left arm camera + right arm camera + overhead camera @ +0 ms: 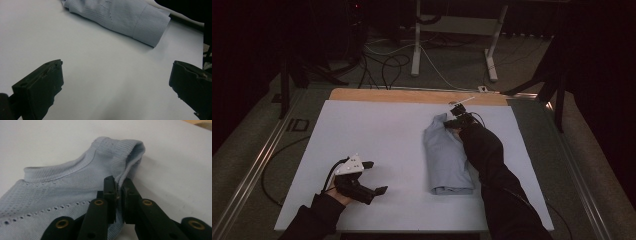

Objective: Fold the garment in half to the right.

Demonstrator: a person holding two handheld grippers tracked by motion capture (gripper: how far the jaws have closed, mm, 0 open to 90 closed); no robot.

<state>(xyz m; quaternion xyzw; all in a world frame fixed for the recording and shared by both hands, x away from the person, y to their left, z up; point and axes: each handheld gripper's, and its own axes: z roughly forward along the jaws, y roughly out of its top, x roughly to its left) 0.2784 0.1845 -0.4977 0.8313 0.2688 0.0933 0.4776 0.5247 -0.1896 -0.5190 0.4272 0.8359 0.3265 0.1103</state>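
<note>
Garment (446,157): one, folded, on one white sheet (377,140); two grippers.

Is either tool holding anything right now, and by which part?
The right tool pinches the blue garment by its ribbed edge near the neckline. The left tool is open, holding nothing.

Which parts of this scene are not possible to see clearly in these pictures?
- High view: the right gripper is small and dark, so its fingers on the light blue garment are hard to tell; the sleeve covers the garment's right edge.
- Right gripper view: the fold of cloth continues behind the fingers.
- Left gripper view: the top edge cuts off the garment.
- High view: the floor behind the table is too dark.
</note>
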